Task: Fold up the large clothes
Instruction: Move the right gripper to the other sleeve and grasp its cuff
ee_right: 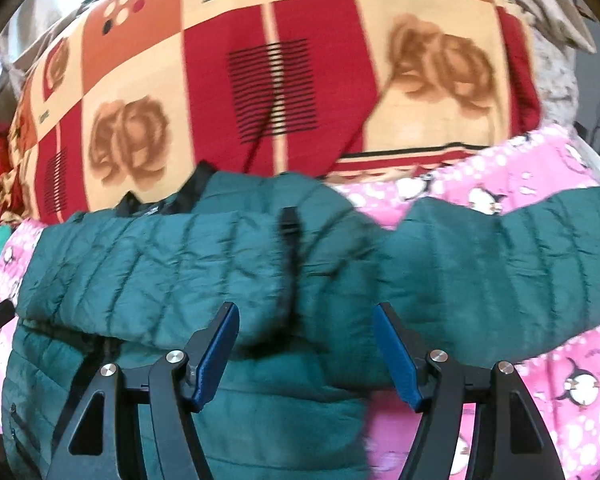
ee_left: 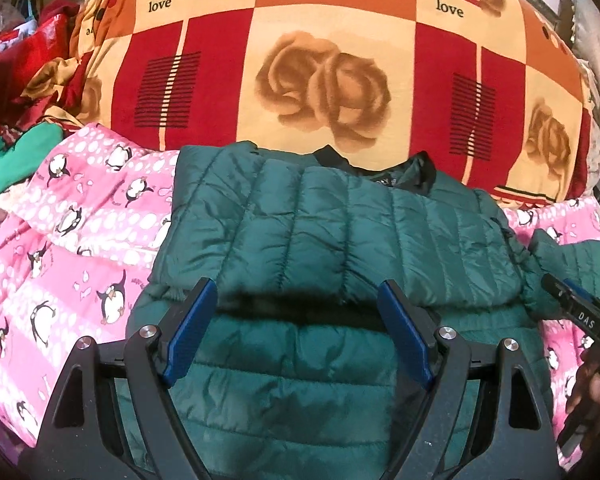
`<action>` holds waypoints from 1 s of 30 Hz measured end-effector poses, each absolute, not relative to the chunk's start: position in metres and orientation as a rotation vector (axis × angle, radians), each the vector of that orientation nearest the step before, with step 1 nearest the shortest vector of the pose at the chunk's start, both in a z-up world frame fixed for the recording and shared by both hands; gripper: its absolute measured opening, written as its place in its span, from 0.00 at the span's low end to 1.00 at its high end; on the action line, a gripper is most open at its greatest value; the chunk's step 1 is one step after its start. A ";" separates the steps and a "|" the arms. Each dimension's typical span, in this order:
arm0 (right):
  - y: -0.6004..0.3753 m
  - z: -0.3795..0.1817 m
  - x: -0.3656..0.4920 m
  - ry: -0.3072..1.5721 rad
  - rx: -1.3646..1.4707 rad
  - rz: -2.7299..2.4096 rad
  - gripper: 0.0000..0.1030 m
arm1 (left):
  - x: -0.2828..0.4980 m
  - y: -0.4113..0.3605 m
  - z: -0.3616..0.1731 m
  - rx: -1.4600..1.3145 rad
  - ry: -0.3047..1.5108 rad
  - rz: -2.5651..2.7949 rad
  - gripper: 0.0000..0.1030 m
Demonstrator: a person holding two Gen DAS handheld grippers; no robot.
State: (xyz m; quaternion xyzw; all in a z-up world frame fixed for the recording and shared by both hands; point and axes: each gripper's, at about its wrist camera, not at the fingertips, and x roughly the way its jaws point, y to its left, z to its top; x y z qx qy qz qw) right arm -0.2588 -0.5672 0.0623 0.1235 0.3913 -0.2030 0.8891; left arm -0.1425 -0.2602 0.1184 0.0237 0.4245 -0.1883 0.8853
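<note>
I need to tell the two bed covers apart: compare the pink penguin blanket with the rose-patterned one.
The pink penguin blanket is pink with white dots and penguins; the rose blanket has red, orange and cream squares with brown roses and the word "love". The green puffer jacket lies mostly on the pink one; only its collar reaches the rose one. The pink one is nearer the cameras, the rose one behind. Both are printed bedding.

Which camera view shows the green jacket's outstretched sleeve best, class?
The right wrist view: the sleeve stretches across the pink penguin blanket, seen along most of its length. The left wrist view catches only a short piece of the sleeve at the right edge, partly hidden by the right gripper.
</note>
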 end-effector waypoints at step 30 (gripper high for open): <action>-0.764 0.079 -0.402 0.771 0.453 -0.877 0.65 | -0.147 -0.266 0.107 0.018 0.926 -0.394 0.80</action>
